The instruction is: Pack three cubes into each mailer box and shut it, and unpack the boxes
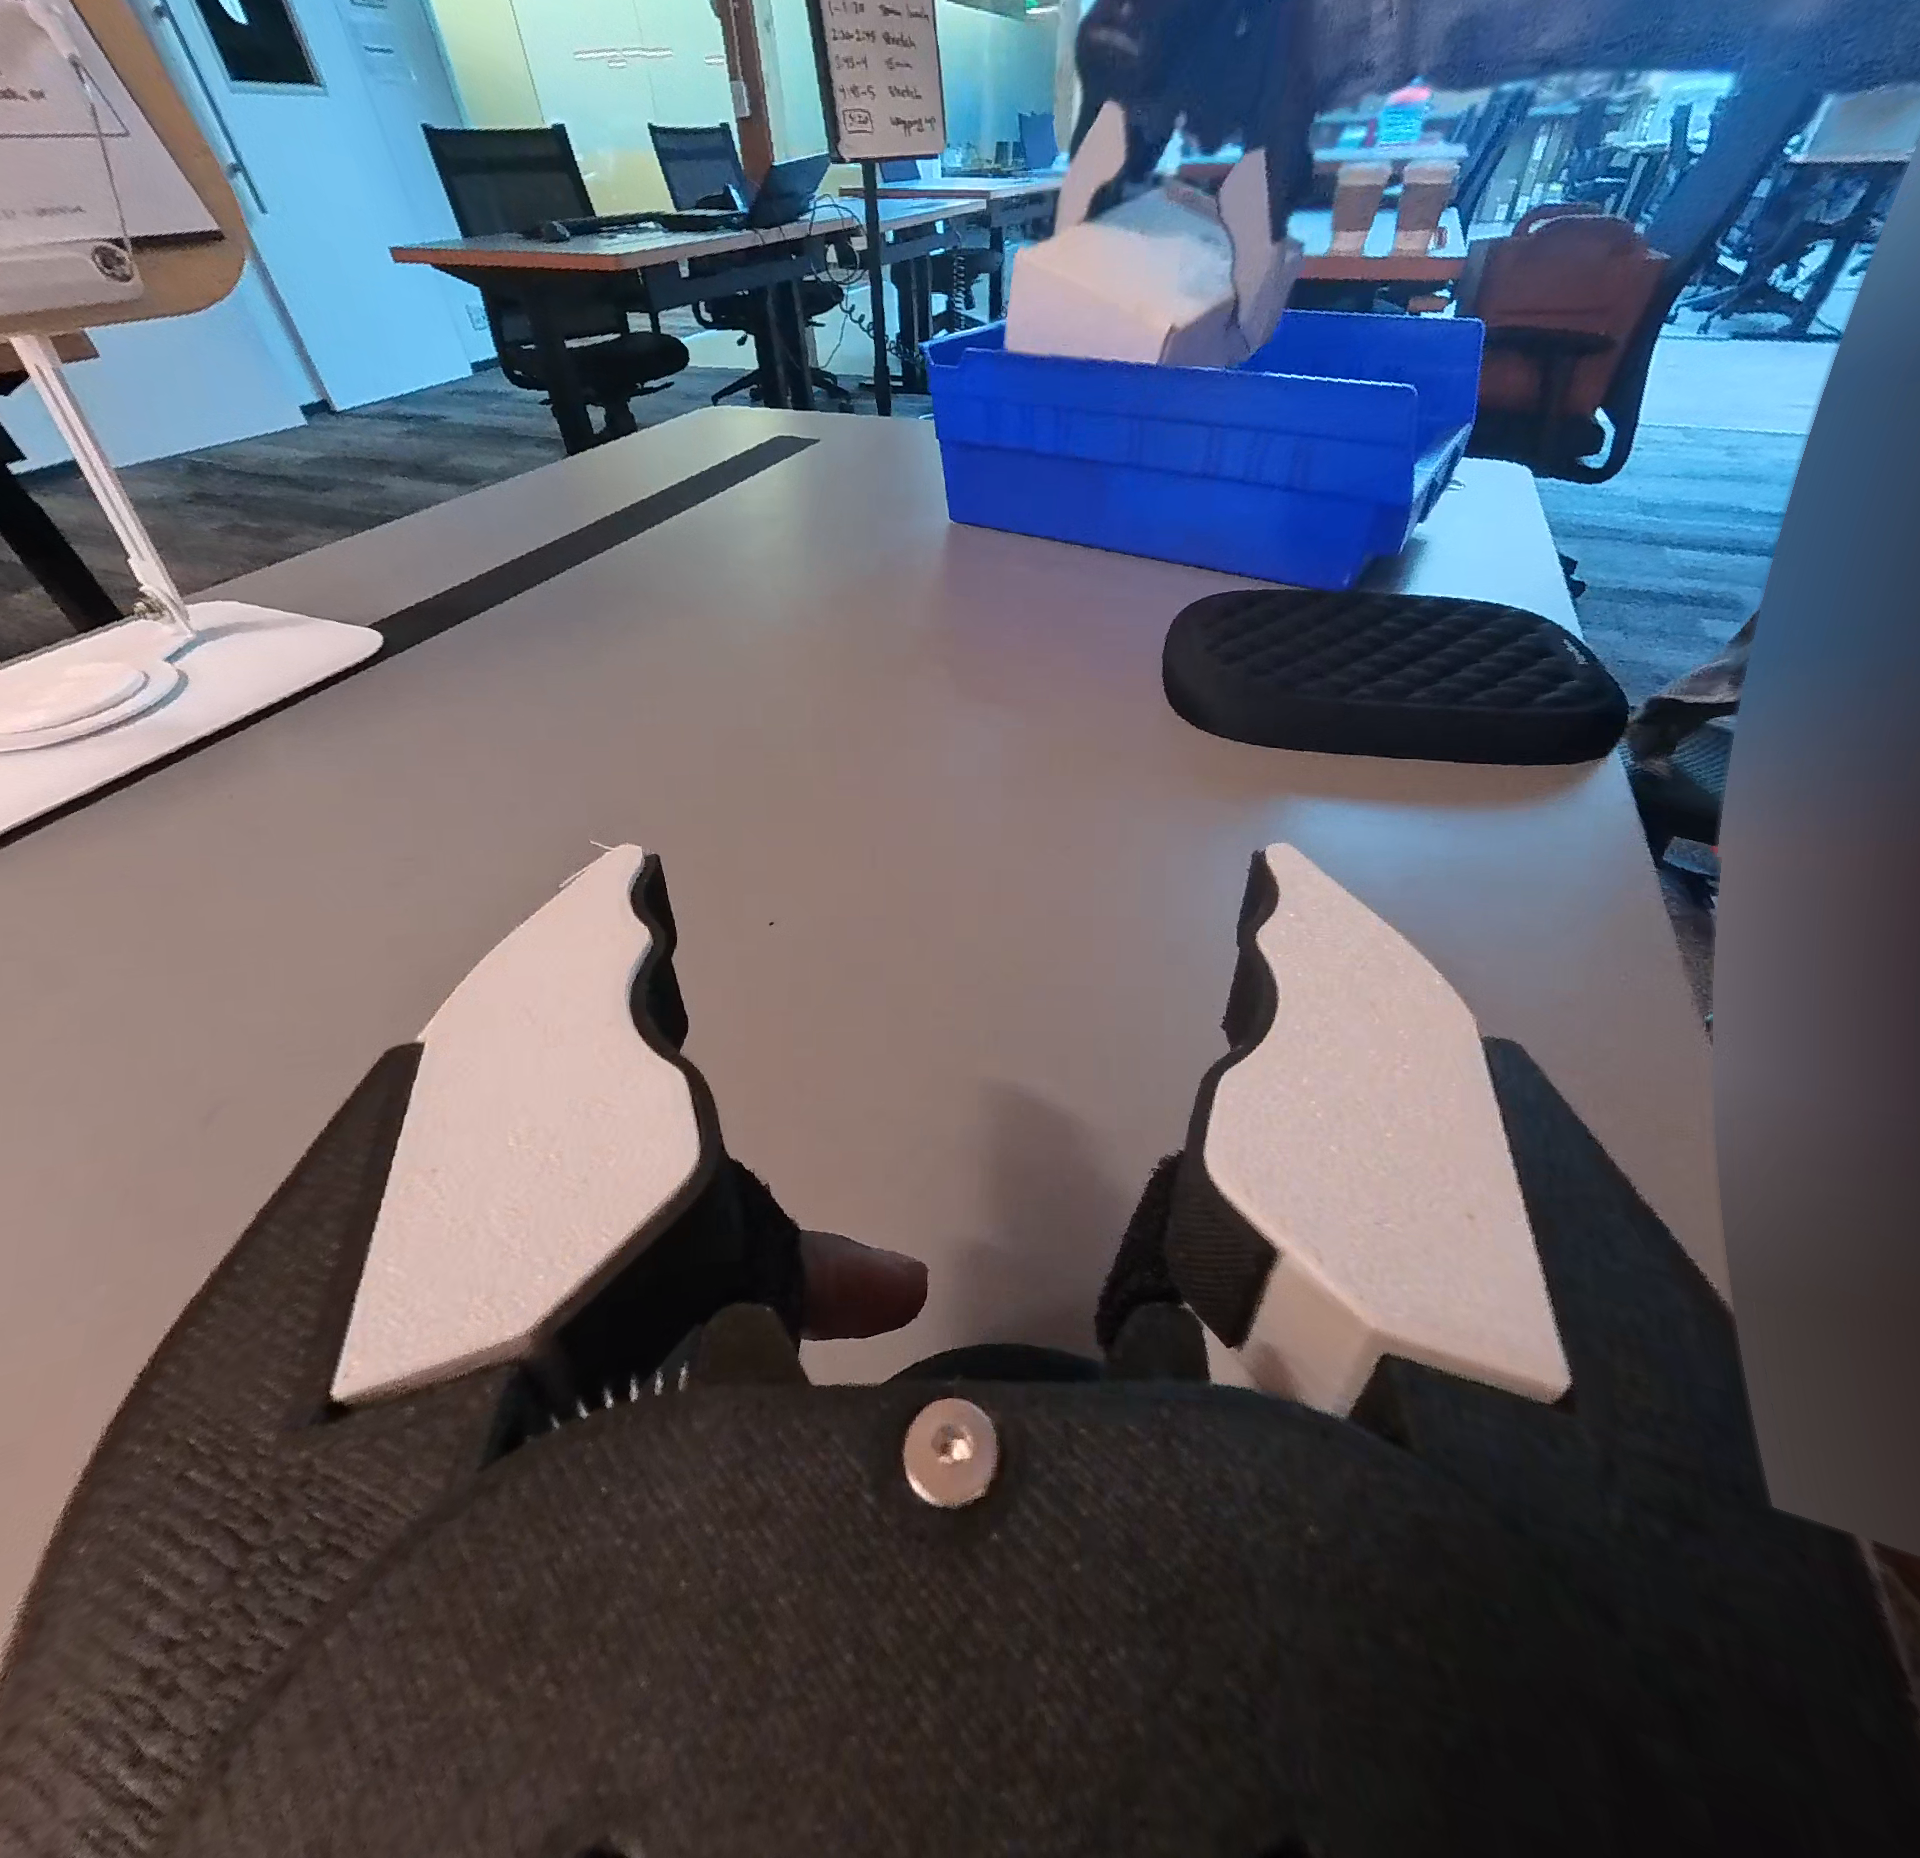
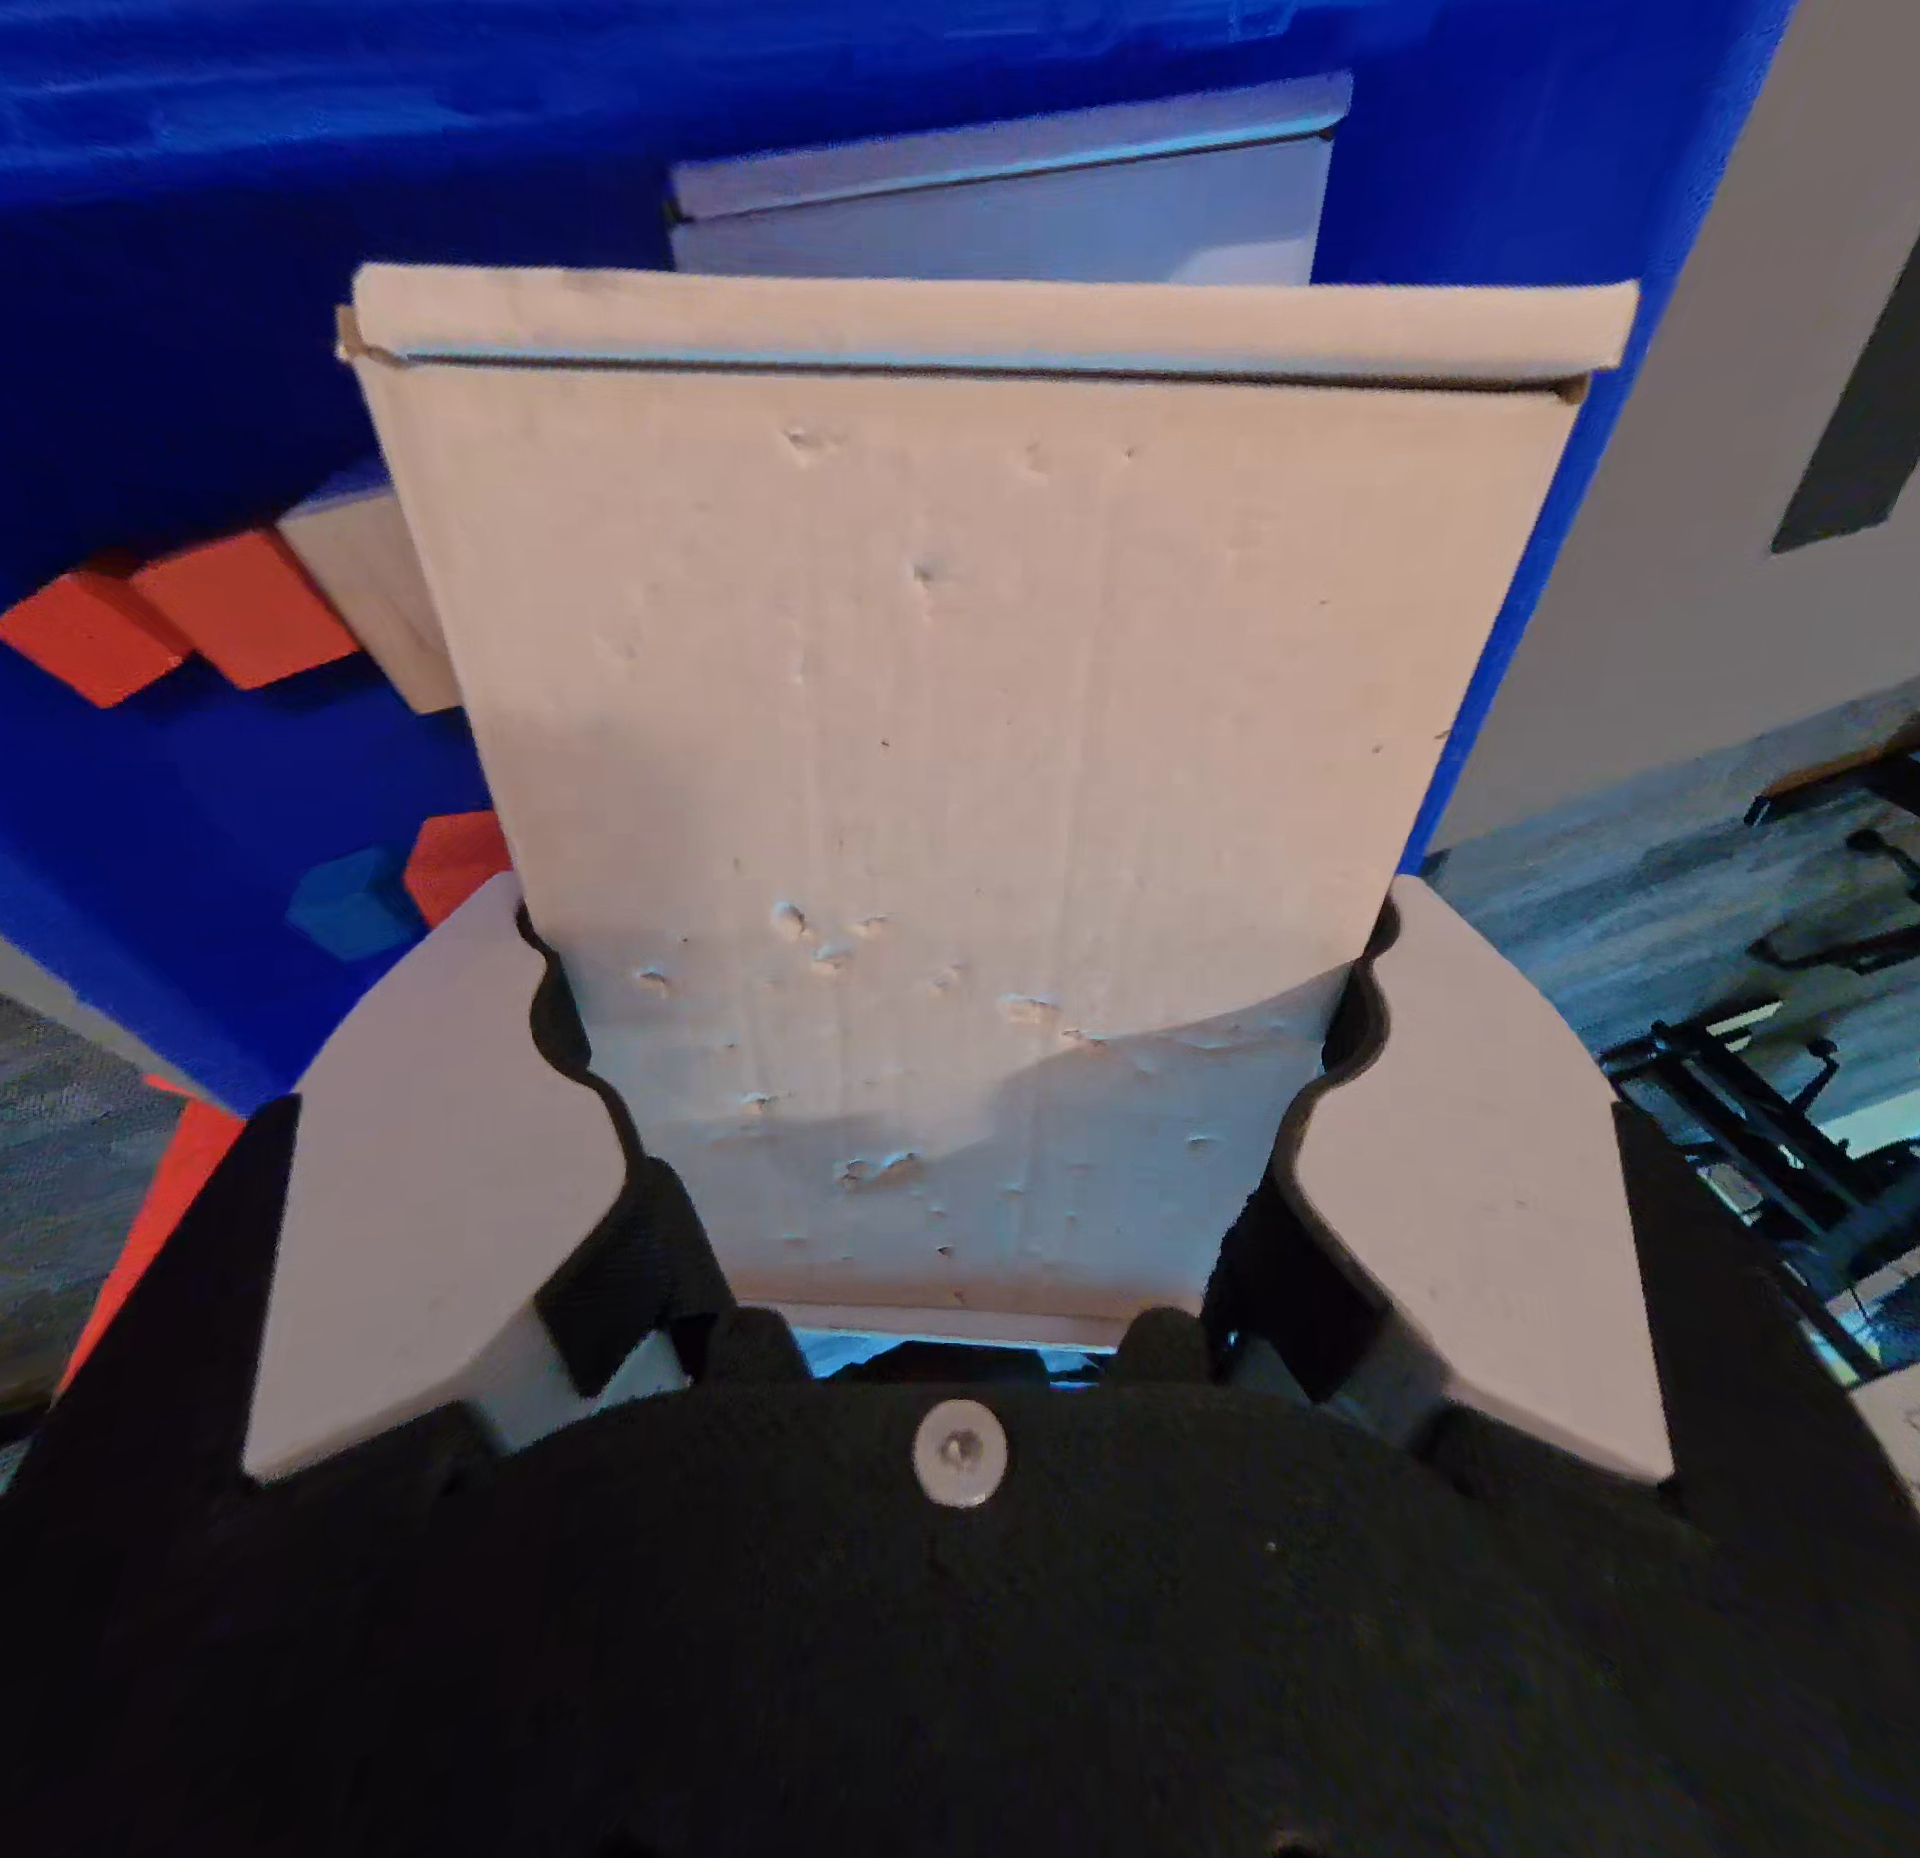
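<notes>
Dented, closed white mailer box (image 2: 966,769) clamped in right gripper (image 2: 956,935); left gripper (image 1: 956,873) spread, empty.

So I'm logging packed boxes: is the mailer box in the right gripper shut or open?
Shut. The white mailer box has its lid flap folded down flush along the far edge, the right gripper clamping its sides.

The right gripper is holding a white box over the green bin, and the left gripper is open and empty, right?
Not quite: the bin is blue, not green, as the right wrist view shows. The right gripper does hold a white box over it, and the left gripper is open and empty.
</notes>
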Available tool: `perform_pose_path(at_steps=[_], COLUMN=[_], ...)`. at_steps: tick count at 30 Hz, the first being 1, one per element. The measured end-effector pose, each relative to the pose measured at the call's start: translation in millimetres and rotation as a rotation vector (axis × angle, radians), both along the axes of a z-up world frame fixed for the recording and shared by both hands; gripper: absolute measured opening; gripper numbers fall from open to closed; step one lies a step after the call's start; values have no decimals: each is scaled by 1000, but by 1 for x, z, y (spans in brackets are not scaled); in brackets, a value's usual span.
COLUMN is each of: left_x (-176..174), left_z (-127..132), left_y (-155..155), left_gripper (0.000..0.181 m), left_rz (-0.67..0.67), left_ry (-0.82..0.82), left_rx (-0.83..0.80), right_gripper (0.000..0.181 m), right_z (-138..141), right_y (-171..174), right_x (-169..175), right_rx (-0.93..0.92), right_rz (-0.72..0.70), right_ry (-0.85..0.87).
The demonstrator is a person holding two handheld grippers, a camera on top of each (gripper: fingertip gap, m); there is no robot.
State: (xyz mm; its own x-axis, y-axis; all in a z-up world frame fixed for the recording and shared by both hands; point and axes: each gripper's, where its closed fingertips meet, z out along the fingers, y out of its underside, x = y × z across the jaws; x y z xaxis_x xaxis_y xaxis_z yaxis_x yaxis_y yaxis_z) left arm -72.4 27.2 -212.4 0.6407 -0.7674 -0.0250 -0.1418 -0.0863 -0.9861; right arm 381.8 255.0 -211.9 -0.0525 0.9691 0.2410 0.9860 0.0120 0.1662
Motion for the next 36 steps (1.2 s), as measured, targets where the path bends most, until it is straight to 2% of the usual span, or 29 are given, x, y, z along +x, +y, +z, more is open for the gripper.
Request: perform_pose_path(at_steps=[8,19,22,26,29,32,36], left_x=[-4,-3,-3,-3,-2,-1,0], left_z=[2,3,3,2,2,1,1], left_y=[3,2,1,1,0,0,-1], left_gripper=[102,102,101,101,101,101,101], left_rz=[8,1,-1,0,-1,-2,2], left_ry=[-40,-42,-40,-33,-21,-7,3], left_rx=[-28,-19,-15,-11,-5,4,11], right_gripper=[133,131,141,142,142,143,146], right_z=[-23,-19,-18,-12,5,32,59], right_y=[20,29,34,36,38,31,-17], right_x=[-7,-2,2,2,-6,-30,-77], right_rx=[-67,-35,9,54,144,259,279], right_rz=[46,62,76,66,51,-4,-115], right_ry=[-9,-91,-135,-112,-25,189,550])
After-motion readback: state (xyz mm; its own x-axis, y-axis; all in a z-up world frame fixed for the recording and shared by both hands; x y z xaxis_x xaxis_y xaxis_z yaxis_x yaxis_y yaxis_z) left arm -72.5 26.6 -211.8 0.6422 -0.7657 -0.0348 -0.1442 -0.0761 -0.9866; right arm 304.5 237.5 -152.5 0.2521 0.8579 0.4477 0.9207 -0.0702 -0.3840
